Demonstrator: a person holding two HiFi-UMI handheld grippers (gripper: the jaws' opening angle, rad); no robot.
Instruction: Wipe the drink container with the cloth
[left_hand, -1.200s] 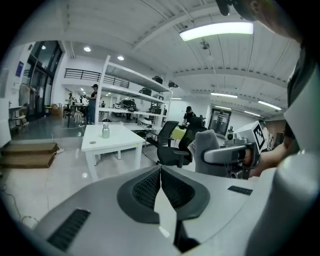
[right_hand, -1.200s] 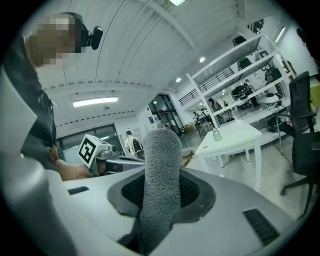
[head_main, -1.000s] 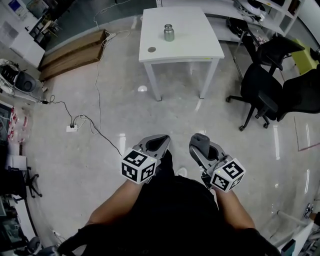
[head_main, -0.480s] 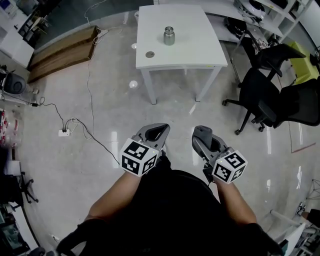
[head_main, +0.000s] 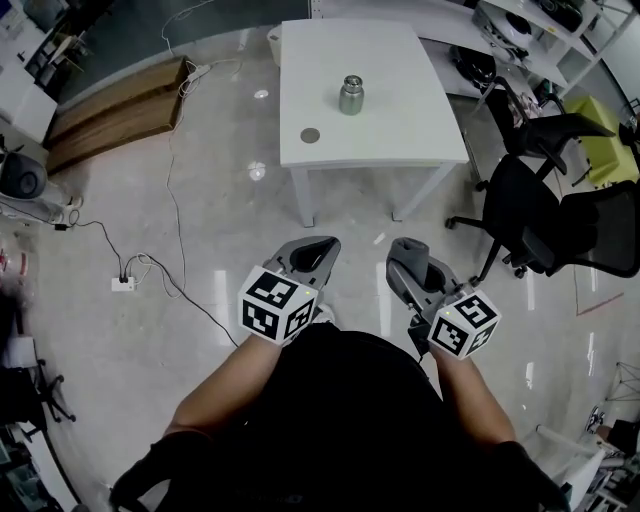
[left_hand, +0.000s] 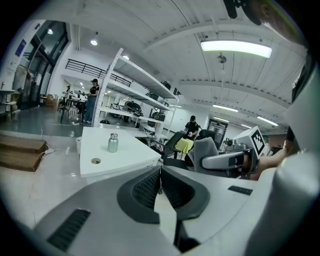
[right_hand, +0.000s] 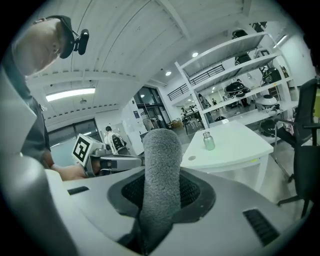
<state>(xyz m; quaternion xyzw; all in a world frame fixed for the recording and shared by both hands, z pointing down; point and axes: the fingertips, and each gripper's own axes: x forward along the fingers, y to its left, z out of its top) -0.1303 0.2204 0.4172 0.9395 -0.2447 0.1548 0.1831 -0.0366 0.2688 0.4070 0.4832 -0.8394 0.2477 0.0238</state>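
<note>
A small metal drink container (head_main: 351, 96) stands upright on a white table (head_main: 400, 125) some way ahead; it also shows in the left gripper view (left_hand: 113, 143) and the right gripper view (right_hand: 208, 141). My left gripper (head_main: 326, 246) is held near my body with its jaws shut on nothing. My right gripper (head_main: 400, 252) is shut on a grey fuzzy cloth (right_hand: 161, 180), which sticks out from between the jaws as a roll. Both grippers hang over the floor, well short of the table.
A small round disc (head_main: 310, 135) lies on the table near its front left. Black office chairs (head_main: 545, 215) stand to the right. Cables and a power strip (head_main: 124, 283) lie on the floor at left, wooden boards (head_main: 115, 115) beyond. Shelving (head_main: 530, 20) lines the far right.
The table and container have shifted in the head view, from left of centre toward the right. Both grippers keep the same pose and stay shut.
</note>
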